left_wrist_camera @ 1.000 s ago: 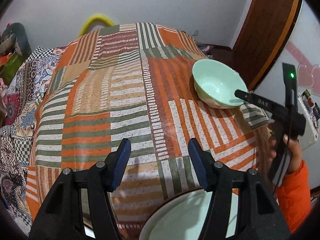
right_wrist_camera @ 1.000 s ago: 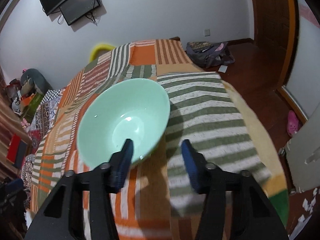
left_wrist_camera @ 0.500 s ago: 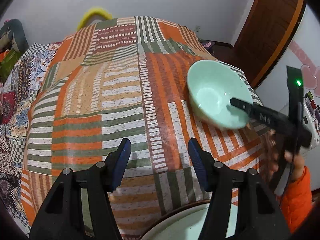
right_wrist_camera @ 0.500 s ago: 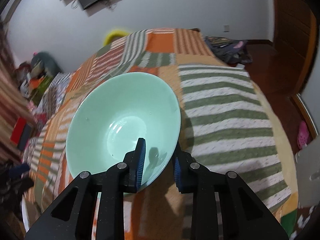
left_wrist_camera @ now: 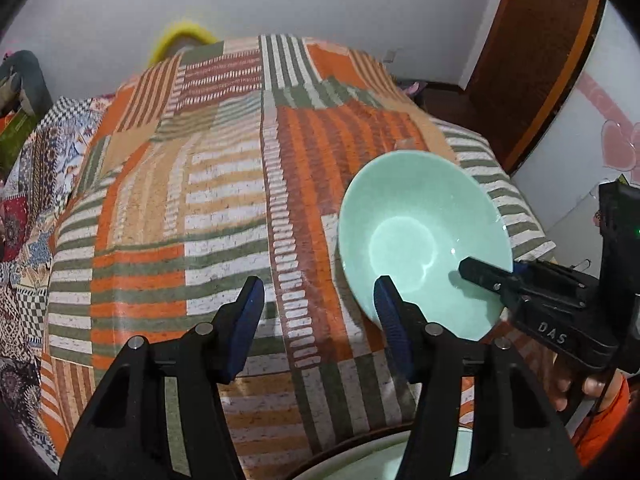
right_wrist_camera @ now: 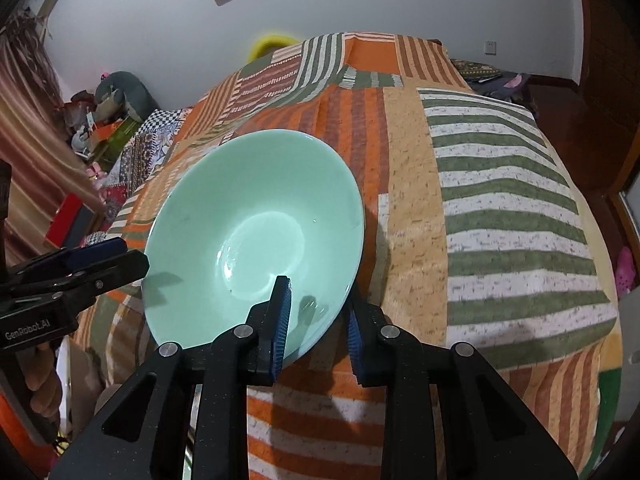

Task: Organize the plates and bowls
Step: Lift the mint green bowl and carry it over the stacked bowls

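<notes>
A pale green bowl (right_wrist_camera: 256, 220) is pinched by its near rim in my right gripper (right_wrist_camera: 316, 312) and held tilted above the striped patchwork cloth (right_wrist_camera: 500, 216). In the left wrist view the same bowl (left_wrist_camera: 420, 236) hangs at the right, with the right gripper (left_wrist_camera: 496, 280) clamped on its rim. My left gripper (left_wrist_camera: 320, 312) is open and empty, just left of the bowl. The rim of a second pale green dish (left_wrist_camera: 360, 456) shows at the bottom edge under the left gripper.
The cloth-covered table (left_wrist_camera: 224, 200) fills both views. A brown door (left_wrist_camera: 540, 48) stands at the right. Cluttered items (right_wrist_camera: 108, 120) and a curtain lie at the far left. A yellow ring (left_wrist_camera: 180, 36) sits behind the table by the wall.
My right gripper shut on the bowl's rim, lifted it off the cloth and carried it left toward my left gripper. My left gripper stayed open.
</notes>
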Demonstrator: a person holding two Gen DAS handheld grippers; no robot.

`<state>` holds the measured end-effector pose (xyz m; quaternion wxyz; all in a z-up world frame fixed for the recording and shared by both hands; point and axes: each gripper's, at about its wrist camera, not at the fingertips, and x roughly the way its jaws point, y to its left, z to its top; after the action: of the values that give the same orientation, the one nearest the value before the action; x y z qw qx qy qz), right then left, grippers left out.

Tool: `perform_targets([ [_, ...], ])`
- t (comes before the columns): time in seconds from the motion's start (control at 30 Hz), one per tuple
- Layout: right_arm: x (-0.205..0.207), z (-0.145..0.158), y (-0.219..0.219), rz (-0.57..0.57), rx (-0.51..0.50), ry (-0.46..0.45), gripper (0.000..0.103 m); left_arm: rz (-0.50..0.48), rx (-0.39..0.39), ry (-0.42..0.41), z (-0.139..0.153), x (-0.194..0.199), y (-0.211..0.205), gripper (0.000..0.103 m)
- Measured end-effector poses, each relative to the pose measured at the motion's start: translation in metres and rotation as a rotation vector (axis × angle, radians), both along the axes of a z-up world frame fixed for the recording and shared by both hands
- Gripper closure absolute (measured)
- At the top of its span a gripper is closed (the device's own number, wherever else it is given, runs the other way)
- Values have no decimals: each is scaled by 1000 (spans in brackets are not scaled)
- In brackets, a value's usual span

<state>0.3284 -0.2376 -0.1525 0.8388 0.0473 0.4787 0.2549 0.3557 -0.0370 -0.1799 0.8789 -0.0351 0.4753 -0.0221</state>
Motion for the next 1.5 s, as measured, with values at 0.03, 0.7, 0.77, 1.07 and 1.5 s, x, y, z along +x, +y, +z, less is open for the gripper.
perform_targets([
  [0.03, 1, 0, 1, 0, -2, 2, 80, -5, 11, -12, 2, 0, -2, 46],
  [0.7, 5, 6, -3, -72, 56, 23, 82, -15, -33, 90, -25, 33, -18, 92],
  [0.77, 0, 11, -2, -73, 46, 7, 82, -16, -42, 83, -21, 26, -18, 92],
  [1.07, -29, 46, 4, -67, 55, -73, 82, -15, -89, 4, 21, -20, -7, 92],
  [1.5, -81, 84, 34, -36, 62, -177, 82, 33, -105, -96, 66, -103, 21, 92],
])
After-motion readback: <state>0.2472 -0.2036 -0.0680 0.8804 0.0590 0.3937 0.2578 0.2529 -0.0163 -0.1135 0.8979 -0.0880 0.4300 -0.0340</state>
